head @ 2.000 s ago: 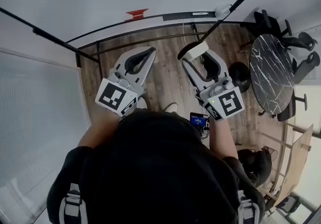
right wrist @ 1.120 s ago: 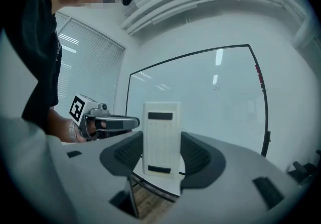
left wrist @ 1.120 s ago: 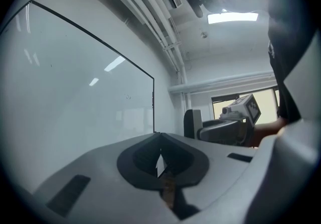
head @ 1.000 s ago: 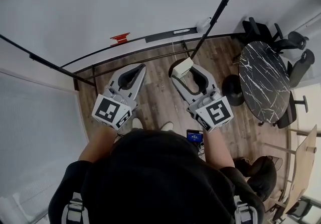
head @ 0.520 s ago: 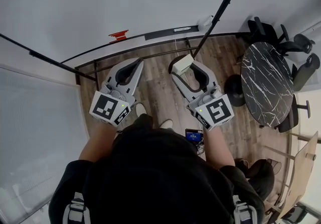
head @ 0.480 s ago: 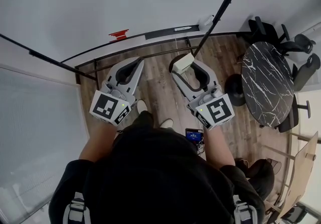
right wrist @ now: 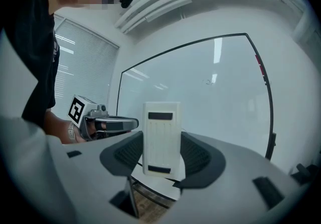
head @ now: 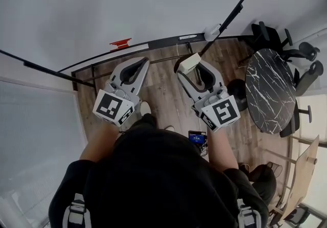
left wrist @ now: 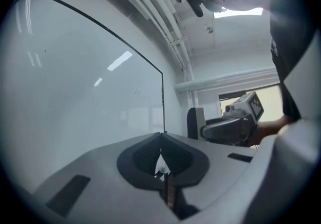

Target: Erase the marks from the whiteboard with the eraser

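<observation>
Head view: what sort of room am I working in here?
Most likely an office meeting room: a large white whiteboard with a black frame, a round black marble-patterned table with black office chairs beside it, and a wood-plank floor.

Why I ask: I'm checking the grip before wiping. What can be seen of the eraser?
The eraser is an off-white rectangular block, plastic-looking, with faint lengthwise grooves and a dark slot near each end of the face that shows. It stands upright, clamped by its long sides between the jaws of the right gripper, its upper part rising above them. It appears held short of the whiteboard, not touching it.
</observation>
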The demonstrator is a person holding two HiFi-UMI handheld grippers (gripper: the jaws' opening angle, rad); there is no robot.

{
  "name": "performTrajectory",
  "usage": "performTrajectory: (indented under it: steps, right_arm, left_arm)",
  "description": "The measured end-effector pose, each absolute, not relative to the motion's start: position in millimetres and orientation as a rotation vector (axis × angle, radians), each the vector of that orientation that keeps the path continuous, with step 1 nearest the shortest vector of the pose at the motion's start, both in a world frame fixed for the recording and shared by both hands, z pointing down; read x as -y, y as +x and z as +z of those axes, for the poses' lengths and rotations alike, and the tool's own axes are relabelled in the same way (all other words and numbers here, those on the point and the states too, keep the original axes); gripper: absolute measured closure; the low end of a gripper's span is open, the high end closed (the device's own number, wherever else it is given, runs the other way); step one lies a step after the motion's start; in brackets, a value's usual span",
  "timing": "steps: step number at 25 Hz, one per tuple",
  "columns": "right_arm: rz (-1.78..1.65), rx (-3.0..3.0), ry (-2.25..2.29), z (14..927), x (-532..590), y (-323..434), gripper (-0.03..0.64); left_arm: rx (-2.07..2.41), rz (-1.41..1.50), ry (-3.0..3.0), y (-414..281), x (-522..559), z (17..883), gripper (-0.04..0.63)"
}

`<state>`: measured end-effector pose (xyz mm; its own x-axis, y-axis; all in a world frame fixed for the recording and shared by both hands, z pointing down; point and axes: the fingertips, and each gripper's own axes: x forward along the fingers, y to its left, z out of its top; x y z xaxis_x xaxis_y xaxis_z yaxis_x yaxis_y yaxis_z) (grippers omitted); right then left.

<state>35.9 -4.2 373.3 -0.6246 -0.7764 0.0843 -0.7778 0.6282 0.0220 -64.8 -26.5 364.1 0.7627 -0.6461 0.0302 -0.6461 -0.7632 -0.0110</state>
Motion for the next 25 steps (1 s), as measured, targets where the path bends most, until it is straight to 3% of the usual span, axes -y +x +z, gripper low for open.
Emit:
performTrajectory:
  steps: [25]
  right_arm:
    - [-0.211, 2.657, 1.615, 294.0, 201.8, 39.1, 0.385]
  left_arm:
    - [0.944, -0.039, 3.052, -67.0, 207.1, 321.7, 0.591]
